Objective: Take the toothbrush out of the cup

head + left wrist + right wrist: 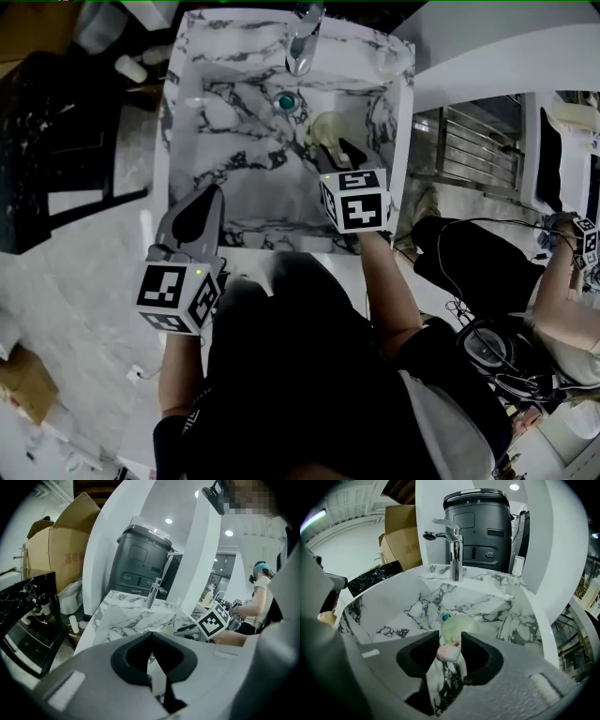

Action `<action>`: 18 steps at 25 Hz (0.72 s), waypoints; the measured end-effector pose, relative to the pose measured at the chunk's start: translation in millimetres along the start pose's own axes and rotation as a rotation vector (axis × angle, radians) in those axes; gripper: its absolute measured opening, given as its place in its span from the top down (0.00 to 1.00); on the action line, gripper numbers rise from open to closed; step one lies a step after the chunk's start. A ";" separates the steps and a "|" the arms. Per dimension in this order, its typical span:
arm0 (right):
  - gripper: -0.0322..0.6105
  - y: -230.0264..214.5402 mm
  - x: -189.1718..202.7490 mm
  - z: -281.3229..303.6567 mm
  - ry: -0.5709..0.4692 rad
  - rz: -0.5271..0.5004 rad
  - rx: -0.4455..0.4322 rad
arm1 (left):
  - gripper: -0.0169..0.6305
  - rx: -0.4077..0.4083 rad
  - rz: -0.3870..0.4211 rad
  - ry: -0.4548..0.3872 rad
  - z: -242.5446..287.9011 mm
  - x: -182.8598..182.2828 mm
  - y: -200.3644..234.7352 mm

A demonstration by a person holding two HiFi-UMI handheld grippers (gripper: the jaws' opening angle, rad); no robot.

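Note:
A pale green cup stands in the marble sink, right of the drain. Rising from it is a toothbrush with a pinkish-white head. My right gripper hangs just above the cup and points steeply down. Its jaws stand a little apart on either side of the brush head, and I cannot make out any pressing contact. My left gripper hovers over the sink's front left rim with its tips together and nothing in them.
A chrome faucet rises at the back of the sink, above the teal drain plug. A clear glass stands on the back right rim. A dark grey appliance and cardboard boxes stand behind. Another person sits at the right.

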State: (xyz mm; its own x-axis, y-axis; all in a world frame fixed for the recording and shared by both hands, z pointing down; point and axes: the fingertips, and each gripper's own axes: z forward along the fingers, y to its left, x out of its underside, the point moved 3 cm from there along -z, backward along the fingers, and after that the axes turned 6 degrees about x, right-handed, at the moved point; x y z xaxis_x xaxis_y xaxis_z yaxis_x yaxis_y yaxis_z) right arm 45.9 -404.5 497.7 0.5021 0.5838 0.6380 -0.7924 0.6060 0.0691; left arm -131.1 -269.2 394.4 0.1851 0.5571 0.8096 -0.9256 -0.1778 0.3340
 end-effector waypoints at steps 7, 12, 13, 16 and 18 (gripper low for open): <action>0.77 -2.7 7.1 8.6 0.047 0.026 -0.008 | 0.95 0.003 -0.008 0.006 6.4 -0.6 0.4; 0.86 -8.3 6.8 9.8 0.049 0.036 0.022 | 0.95 0.004 -0.015 0.005 7.2 -2.4 0.1; 0.86 -9.6 5.8 9.6 0.044 0.036 0.030 | 0.95 0.004 -0.016 0.004 6.9 -2.3 -0.1; 0.87 -11.6 1.0 7.1 0.012 0.028 0.046 | 0.95 0.004 -0.018 -0.002 4.0 -1.5 -0.4; 0.88 -10.0 -3.0 3.6 -0.015 0.016 0.057 | 0.95 0.002 -0.020 -0.009 0.0 -0.3 1.4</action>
State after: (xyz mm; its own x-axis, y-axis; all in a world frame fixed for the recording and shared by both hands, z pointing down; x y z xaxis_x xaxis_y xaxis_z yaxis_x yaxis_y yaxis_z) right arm 51.1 -414.2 497.8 0.4840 0.5847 0.6510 -0.8190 0.5646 0.1019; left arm -132.4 -269.6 394.5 0.2063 0.5534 0.8070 -0.9212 -0.1682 0.3509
